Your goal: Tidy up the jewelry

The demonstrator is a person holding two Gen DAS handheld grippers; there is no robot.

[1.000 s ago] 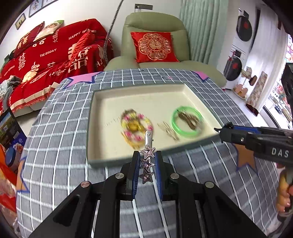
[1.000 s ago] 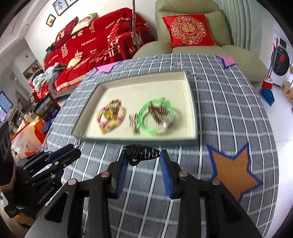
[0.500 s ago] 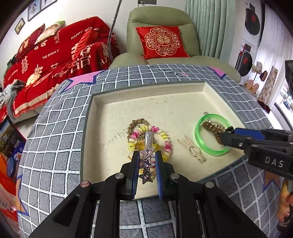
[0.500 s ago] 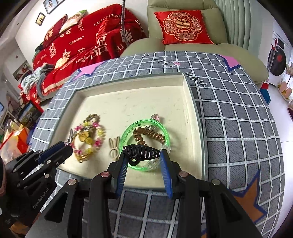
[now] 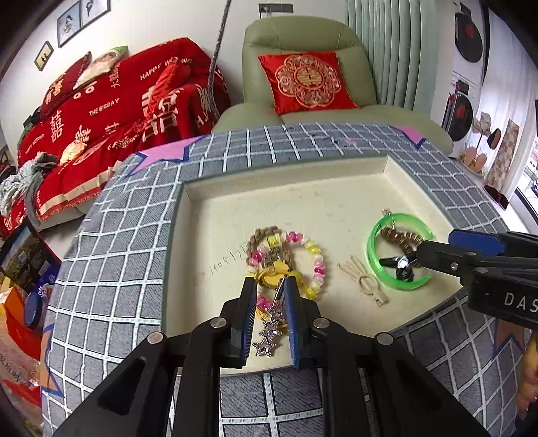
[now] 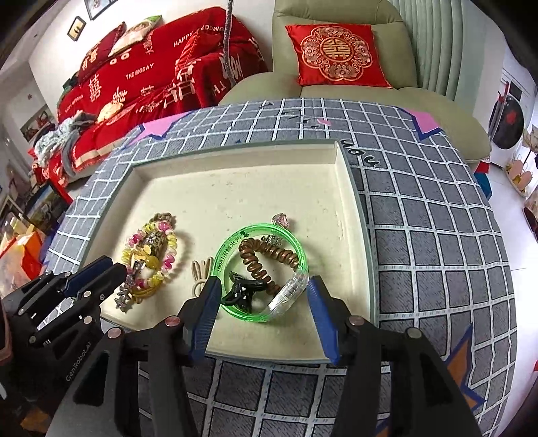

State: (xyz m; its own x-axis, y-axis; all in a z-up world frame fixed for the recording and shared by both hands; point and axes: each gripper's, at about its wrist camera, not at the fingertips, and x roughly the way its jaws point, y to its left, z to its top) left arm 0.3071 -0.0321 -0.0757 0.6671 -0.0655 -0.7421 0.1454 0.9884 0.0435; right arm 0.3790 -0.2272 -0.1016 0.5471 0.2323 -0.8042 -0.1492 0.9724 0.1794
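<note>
Grey grid-patterned tablecloth (image 5: 111, 255) with pink and orange star patches covers the table. Behind it: pale green armchair (image 5: 302, 43) holding a red embroidered cushion (image 6: 338, 55). Sofa (image 5: 101, 111) to the left under a red printed throw. White wall with framed pictures (image 5: 72, 20). Green pleated curtain (image 5: 400, 50) on the right. Even daylight.
</note>
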